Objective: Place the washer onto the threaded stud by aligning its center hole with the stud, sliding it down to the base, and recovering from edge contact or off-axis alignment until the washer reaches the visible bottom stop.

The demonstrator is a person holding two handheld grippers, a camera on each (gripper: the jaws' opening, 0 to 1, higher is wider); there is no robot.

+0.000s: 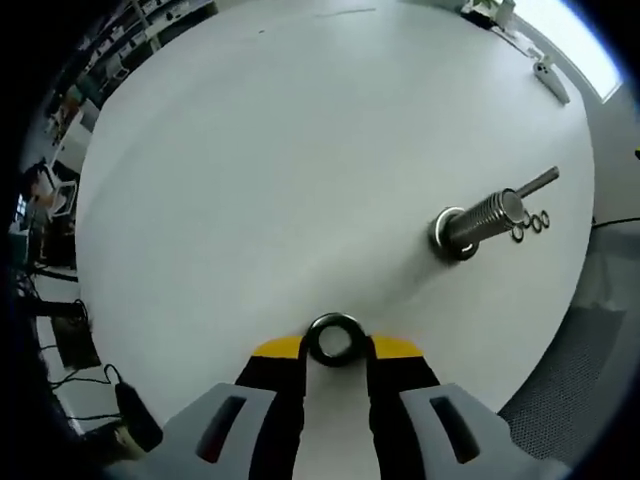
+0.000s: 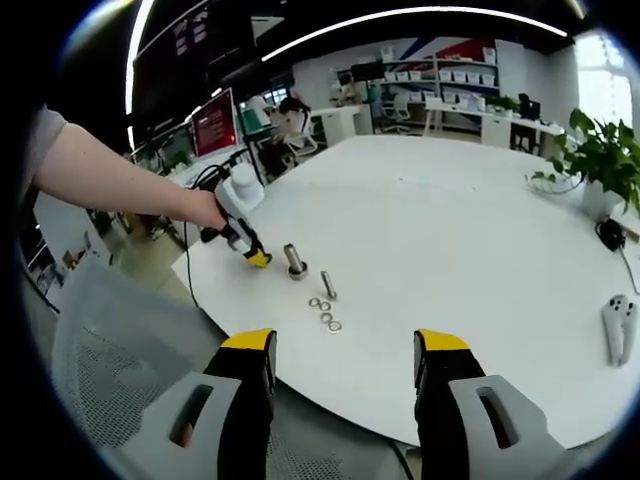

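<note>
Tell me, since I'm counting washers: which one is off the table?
The washer clamped between the left gripper's jaws; the three small rings lie loose on the table beside the threaded stud.

Open-plan office or lab: round white table [image 2: 450,240], monitors [image 2: 213,128], shelving [image 2: 440,75], potted plant [image 2: 600,155].

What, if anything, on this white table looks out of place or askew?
Nothing stands out. The left hand-held gripper holds a dark metal washer level, well short of the upright threaded steel stud. Three spare small metal rings and a thin metal pin lie tidily beside it.
</note>
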